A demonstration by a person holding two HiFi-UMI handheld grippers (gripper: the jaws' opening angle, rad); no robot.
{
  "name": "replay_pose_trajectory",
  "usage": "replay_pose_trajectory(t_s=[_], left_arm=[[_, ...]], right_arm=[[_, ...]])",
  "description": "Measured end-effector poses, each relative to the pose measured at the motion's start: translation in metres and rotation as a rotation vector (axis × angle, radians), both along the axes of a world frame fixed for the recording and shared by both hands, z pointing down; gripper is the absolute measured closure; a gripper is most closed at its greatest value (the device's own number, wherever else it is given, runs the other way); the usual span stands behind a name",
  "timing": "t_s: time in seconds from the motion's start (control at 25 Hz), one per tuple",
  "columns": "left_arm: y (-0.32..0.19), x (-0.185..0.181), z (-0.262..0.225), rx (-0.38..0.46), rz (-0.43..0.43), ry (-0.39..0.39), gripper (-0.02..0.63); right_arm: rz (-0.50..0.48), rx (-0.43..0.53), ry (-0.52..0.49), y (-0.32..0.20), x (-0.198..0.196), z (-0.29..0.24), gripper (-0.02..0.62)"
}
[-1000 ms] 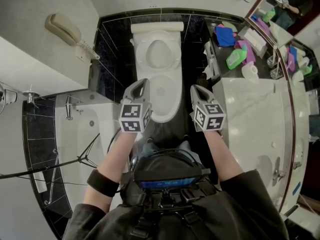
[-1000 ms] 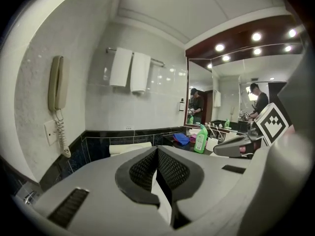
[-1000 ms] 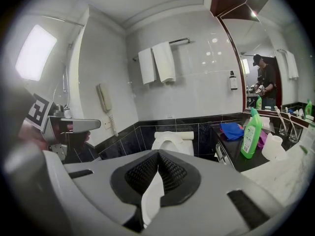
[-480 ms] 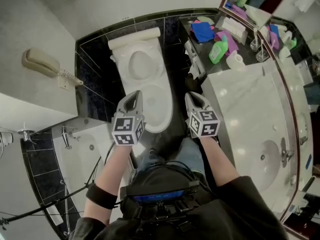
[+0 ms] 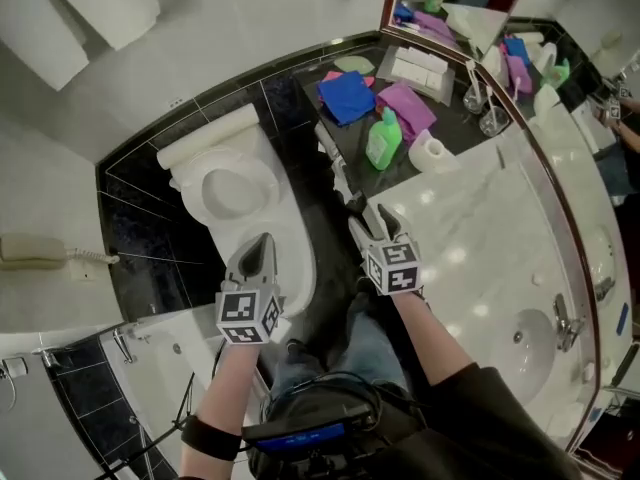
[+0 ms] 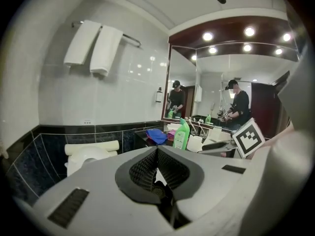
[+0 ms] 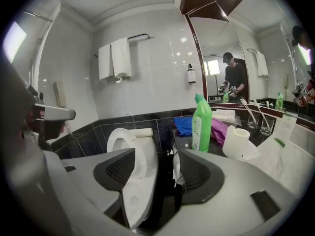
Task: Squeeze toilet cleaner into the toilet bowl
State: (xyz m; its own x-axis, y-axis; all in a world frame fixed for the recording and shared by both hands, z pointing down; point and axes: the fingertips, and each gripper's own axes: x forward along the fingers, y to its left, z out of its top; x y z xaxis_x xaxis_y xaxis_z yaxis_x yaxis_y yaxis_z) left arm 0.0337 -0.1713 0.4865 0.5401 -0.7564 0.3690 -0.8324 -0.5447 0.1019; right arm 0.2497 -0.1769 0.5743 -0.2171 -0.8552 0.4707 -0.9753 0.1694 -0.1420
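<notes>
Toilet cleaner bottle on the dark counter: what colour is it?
The toilet cleaner bottle is green, cap included; clearest in the right gripper view.

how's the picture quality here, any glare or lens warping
Head view: heavy barrel bend, the counter edge curves, with small light spots glaring on the marble. Left gripper view: fisheye circle with black corners; the ceiling lamps blow out white. Right gripper view: same dark rim, yet the green bottle reads sharp.

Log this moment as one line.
phase: pre-grasp | left hand-held gripper: shut, empty | right hand-held gripper: jaws just opening, nothing between | green cleaner bottle: upright on counter, untouched
</notes>
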Motion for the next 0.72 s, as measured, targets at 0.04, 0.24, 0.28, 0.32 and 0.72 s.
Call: replay_pose_trajectory(t_s=[0.04, 0.24, 0.28, 0.32, 0.72], left_arm=[[-0.008, 0.017, 0.002, -0.002, 0.013, 0.0, 0.601], [-0.05, 0.092, 0.014, -0.01, 0.07, -0.001, 0.601], [-0.058, 0.103, 0.017, -0.012, 0.075, -0.003, 0.601], [-0.066, 0.113, 0.022, -0.014, 0.076, -0.005, 0.601], [-0.12, 0.175, 0.064, -0.035, 0.081, -0.03, 0.601]], right_arm=[[0.002, 0.002, 0.012, -0.01, 0.015, 0.006, 0.272], [0.023, 0.012, 0.056, -0.06, 0.077, 0.03, 0.182], [0.023, 0.014, 0.063, -0.07, 0.086, 0.035, 0.166], [0.018, 0.015, 0.068, -0.079, 0.092, 0.039, 0.164], [-0.06, 0.091, 0.103, -0.155, 0.109, 0.066, 0.147]])
